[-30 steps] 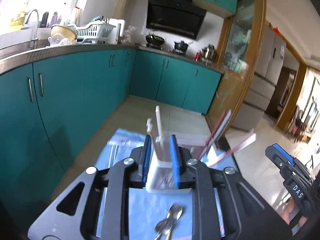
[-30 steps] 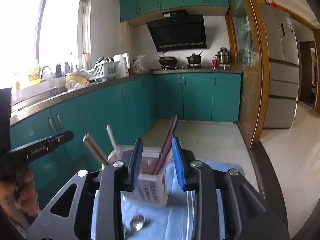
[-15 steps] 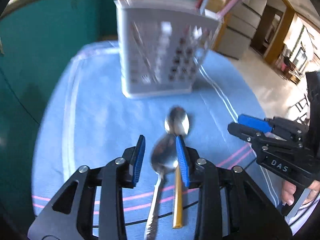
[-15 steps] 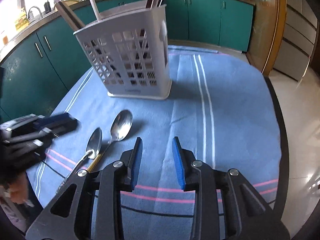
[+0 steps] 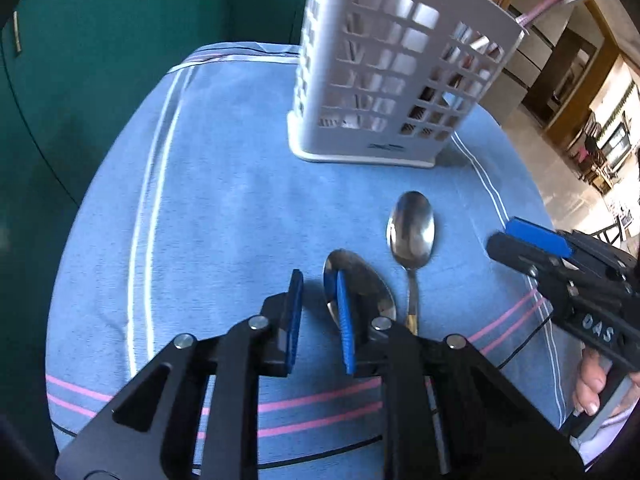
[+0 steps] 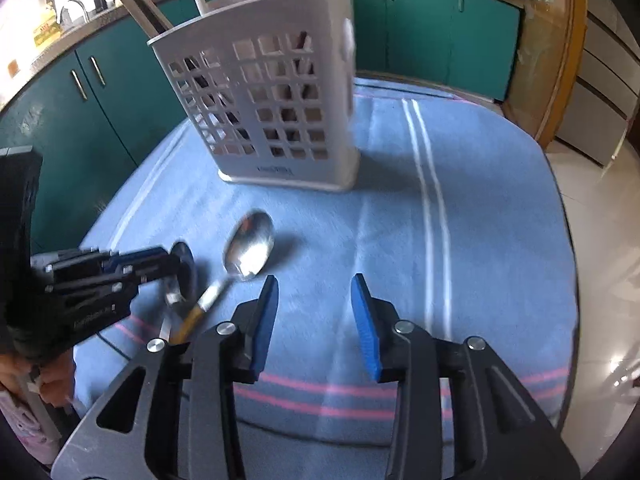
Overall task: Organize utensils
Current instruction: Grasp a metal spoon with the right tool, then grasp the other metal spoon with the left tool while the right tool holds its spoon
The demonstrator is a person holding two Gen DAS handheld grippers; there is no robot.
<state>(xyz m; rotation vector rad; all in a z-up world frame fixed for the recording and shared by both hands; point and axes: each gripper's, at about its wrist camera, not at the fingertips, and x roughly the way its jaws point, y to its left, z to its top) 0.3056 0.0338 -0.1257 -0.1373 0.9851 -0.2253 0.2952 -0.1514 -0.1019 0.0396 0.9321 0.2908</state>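
Observation:
Two metal spoons lie on the blue cloth. The nearer spoon [image 5: 366, 286] [image 6: 182, 268] lies by my left gripper [image 5: 318, 316], whose right finger covers the bowl's left edge. The gripper is open and low over the cloth. The second spoon [image 5: 411, 232] [image 6: 250, 248] has a yellow handle and lies to its right. A white slotted utensil holder [image 5: 384, 80] [image 6: 272, 100] stands upright behind them with several utensils in it. My right gripper [image 6: 314, 324] is open and empty, right of the spoons.
The blue striped cloth [image 6: 460, 220] covers a small table with its edge close on every side. Teal kitchen cabinets [image 6: 420, 32] stand behind and to the left. Tiled floor [image 6: 600, 240] lies to the right.
Both grippers have dropped from holder height toward the cloth. My left gripper has shifted left, so the nearer spoon's bowl now lies at its right finger rather than between the fingers.

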